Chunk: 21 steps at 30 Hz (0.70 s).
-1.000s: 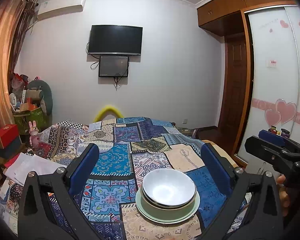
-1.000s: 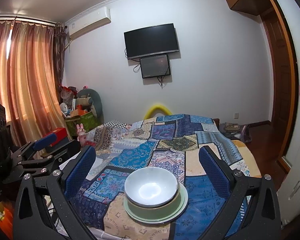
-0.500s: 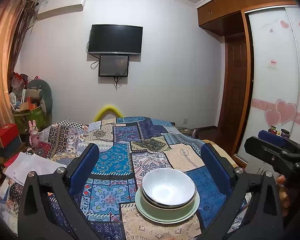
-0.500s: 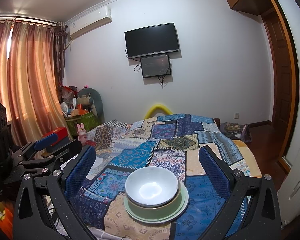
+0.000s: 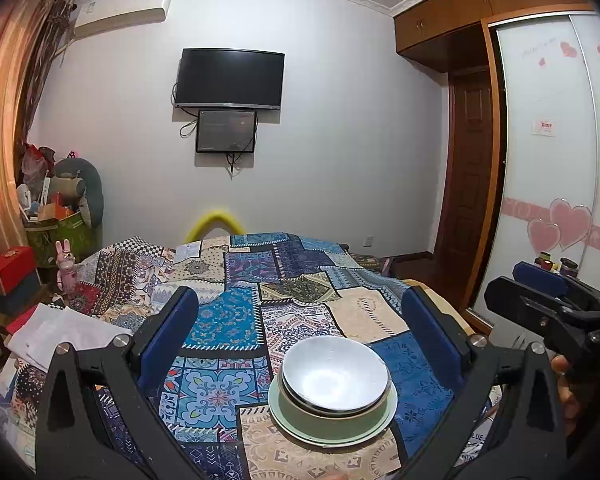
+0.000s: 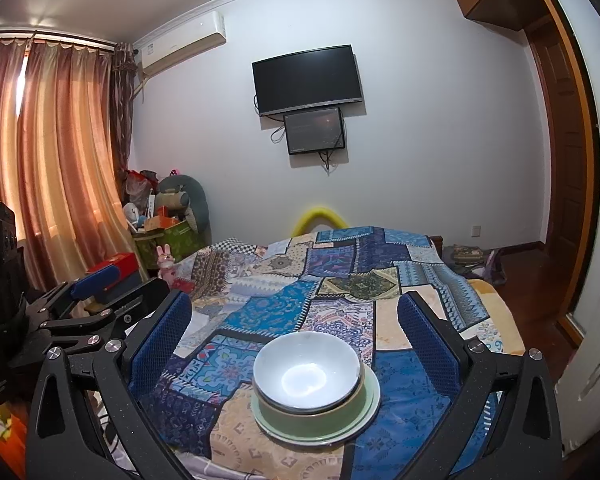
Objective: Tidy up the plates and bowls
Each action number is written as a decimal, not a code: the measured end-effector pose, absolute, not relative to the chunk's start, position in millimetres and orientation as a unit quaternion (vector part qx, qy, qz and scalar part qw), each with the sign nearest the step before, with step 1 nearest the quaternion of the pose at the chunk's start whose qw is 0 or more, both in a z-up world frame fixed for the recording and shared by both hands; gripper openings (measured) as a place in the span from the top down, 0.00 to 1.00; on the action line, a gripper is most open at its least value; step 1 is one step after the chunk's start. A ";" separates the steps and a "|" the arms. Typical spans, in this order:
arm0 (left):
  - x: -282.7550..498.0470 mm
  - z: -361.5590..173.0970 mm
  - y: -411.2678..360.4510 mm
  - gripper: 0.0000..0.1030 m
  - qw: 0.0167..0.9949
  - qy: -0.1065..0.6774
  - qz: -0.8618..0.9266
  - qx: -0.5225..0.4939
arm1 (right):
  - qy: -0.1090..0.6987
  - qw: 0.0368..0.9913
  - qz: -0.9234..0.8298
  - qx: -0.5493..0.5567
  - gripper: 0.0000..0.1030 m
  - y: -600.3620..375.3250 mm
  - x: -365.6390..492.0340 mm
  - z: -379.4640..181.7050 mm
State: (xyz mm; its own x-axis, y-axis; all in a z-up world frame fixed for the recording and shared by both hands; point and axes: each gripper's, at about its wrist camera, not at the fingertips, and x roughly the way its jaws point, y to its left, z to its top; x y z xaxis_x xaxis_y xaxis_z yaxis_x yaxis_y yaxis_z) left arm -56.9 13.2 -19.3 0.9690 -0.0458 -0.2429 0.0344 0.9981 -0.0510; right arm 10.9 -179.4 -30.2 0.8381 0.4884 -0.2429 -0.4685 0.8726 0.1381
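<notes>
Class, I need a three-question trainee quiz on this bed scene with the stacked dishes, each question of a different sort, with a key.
1. True or false: the white ceramic bowl sits topmost in the stack.
2. What lies lowest, on the patchwork quilt? A) pale green round plate B) steel pot C) wooden tray
3. Fill in: both the left tongs and right tongs are ____ and hold nothing.

Key: 1 true; 2 A; 3 open.

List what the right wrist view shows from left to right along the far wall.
Curtains → air conditioner → TV → door.
</notes>
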 end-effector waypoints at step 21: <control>-50.6 -20.9 22.0 0.00 0.989 0.137 -0.026 -0.050 | 0.137 0.958 0.250 0.037 0.00 -178.2 11.5 -31.2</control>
State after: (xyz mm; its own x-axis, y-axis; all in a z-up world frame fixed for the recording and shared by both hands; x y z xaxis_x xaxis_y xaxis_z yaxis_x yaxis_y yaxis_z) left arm -50.6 22.0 -20.9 0.9612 -0.0657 -0.2680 0.0383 0.9936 -0.1063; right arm 11.5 -178.2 -31.2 0.8371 0.4893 -0.2446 -0.4692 0.8721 0.1388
